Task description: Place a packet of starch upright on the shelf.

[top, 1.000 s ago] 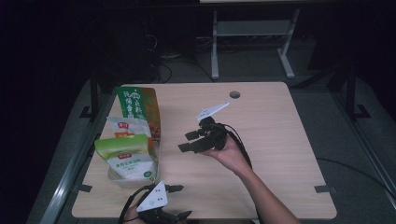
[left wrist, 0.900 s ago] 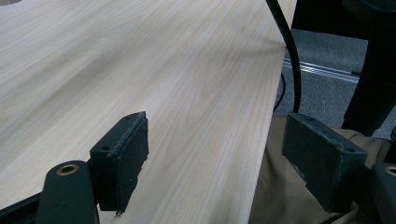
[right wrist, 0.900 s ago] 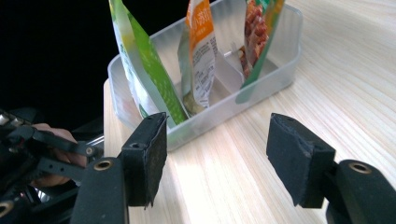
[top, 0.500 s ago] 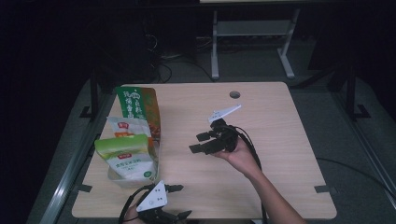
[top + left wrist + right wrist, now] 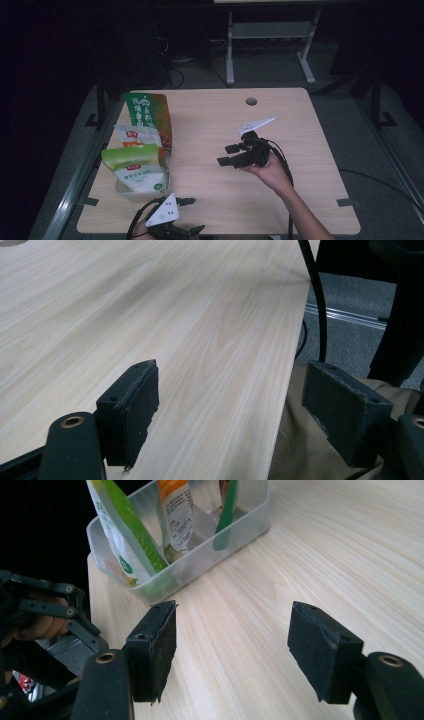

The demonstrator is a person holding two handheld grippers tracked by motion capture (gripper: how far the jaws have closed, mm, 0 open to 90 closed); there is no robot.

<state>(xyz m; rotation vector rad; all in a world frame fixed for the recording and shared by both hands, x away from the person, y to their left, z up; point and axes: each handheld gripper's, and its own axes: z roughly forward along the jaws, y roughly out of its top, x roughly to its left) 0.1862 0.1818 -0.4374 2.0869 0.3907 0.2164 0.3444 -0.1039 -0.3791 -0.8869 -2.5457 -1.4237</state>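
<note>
Wood table [image 5: 210,125] bare mid-frame; pouches in clear bin [image 5: 200,555], left of frame. Your right claw [image 5: 227,155] and left claw [image 5: 192,216] both released, empty. Approach step likely; next, line right claw on pouch.

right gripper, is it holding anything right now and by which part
Nothing is held. The right gripper has its fingers spread wide over bare table, with the clear bin of pouches farther off.
</note>
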